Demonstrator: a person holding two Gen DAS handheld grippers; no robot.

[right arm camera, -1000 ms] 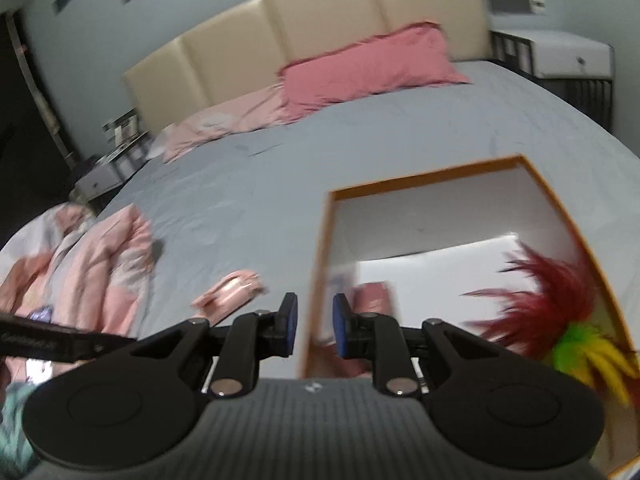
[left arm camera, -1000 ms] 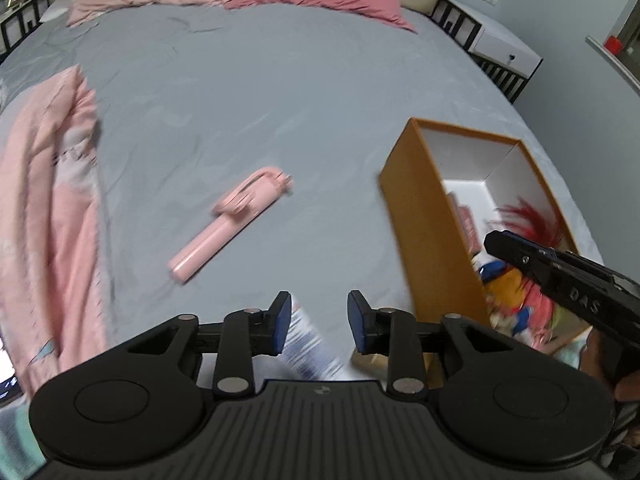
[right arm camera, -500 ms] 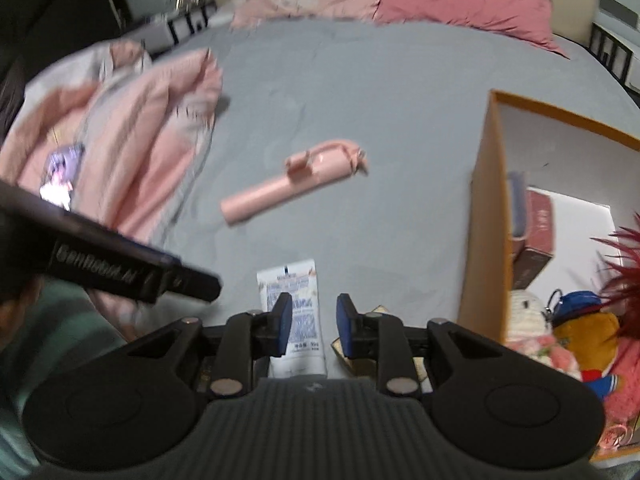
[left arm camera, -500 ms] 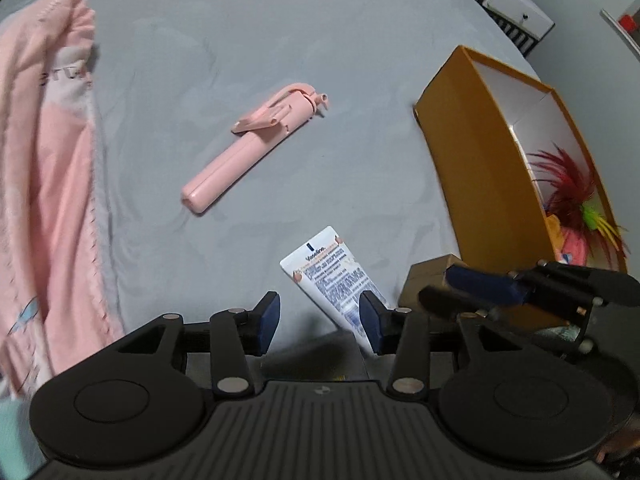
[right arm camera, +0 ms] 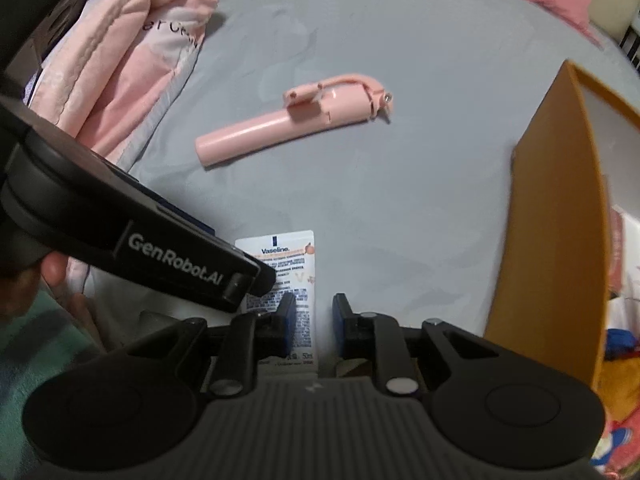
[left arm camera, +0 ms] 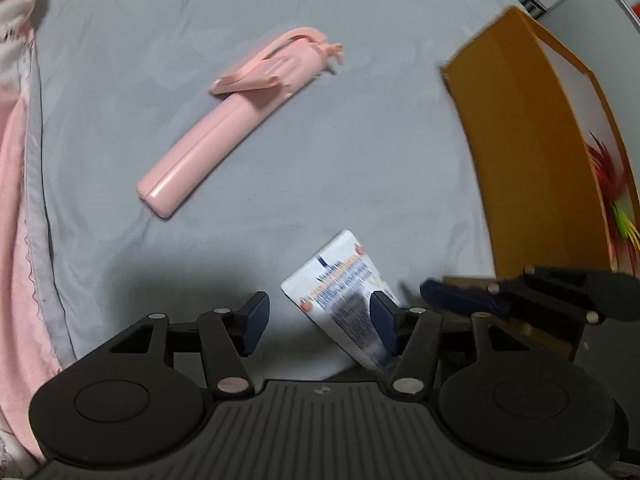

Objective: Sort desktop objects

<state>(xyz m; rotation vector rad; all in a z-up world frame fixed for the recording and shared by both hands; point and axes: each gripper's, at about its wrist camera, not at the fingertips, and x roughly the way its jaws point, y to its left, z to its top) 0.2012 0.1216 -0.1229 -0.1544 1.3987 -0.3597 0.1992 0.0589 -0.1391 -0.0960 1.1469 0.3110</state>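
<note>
A white Vaseline tube (left arm camera: 340, 280) lies flat on the grey bedsheet, also in the right wrist view (right arm camera: 286, 264). My left gripper (left arm camera: 320, 322) is open just above the sheet, its right finger over the tube's lower end. My right gripper (right arm camera: 314, 322) is open with a narrow gap, empty, hovering over the tube's lower end; it also shows in the left wrist view (left arm camera: 460, 300). A pink selfie stick (left arm camera: 236, 120) lies farther out on the sheet, also in the right wrist view (right arm camera: 292, 118).
An orange box (left arm camera: 520, 152) with a white inside stands at the right, holding toys and red feathers; it also shows in the right wrist view (right arm camera: 560, 220). A small brown box (left arm camera: 532, 324) lies beside it. A pink quilt (right arm camera: 132, 40) is bunched at the left.
Both grippers have dropped lower and closer to the Vaseline tube. My left gripper's jaws have opened wider. My right gripper left the box and swung left over the sheet.
</note>
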